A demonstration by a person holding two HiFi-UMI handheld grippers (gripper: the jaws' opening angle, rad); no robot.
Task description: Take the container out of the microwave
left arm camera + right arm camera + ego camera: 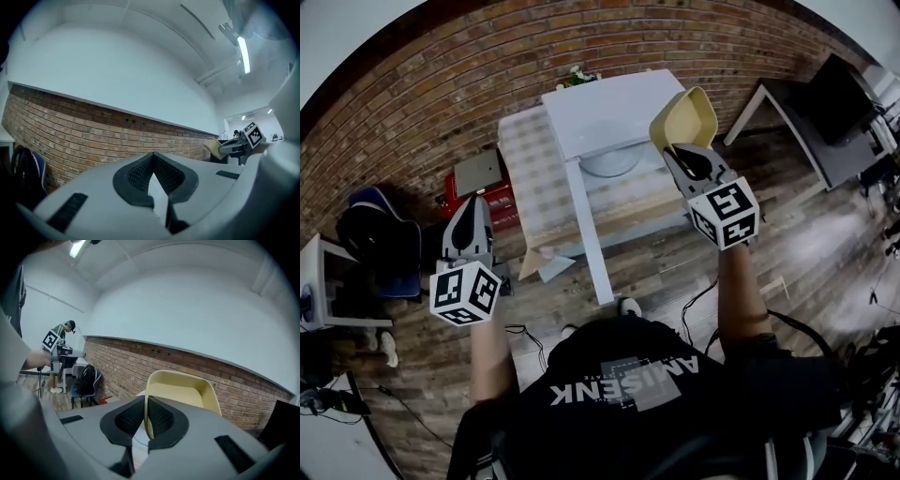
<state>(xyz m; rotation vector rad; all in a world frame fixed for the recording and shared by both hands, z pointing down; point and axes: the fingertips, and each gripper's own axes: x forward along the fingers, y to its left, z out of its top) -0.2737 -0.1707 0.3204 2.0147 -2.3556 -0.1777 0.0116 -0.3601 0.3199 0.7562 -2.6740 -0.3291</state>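
At upper right of the head view, the right gripper (679, 150) is clamped on the near rim of a pale yellow plastic container (685, 116), held in the air clear of the white microwave (600, 108), whose door (586, 234) stands open over the checked table (534, 202). Right gripper view: the rim sits pinched between the pads. At lower left, the left gripper (471, 206) hangs beside the table, jaws together on nothing.

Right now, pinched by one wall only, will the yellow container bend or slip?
Probably stiff: the yellow container looks undeformed though the right gripper pinches only one wall. Likely light, since it looks empty. It might pivot in such a narrow grip.
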